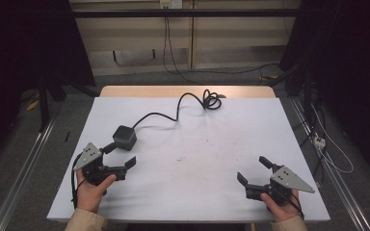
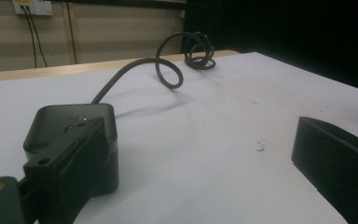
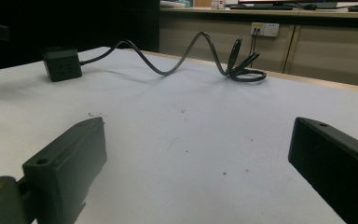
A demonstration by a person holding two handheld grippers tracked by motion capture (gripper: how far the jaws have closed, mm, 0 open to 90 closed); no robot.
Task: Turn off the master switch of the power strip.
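Observation:
A black cube-shaped power adapter [image 1: 124,136] lies on the white table [image 1: 202,144], left of the middle. Its black cable [image 1: 166,116] runs back to a loose coil [image 1: 212,100] near the far edge. My left gripper [image 1: 123,154] stands open just in front of the adapter, with nothing between its fingers. In the left gripper view the adapter [image 2: 74,122] sits right behind the left finger [image 2: 67,170]; I cannot tell whether they touch. My right gripper [image 1: 253,169] is open at the near right, well away from the adapter [image 3: 63,64] and the coil [image 3: 244,70].
A wooden strip [image 1: 188,91] edges the table's far side. Metal rails [image 1: 24,168] run along the floor on both sides, with loose wires [image 1: 327,149] at the right. Wall sockets [image 3: 265,29] sit on the panel behind. Small dark specks [image 1: 180,159] mark the table's middle.

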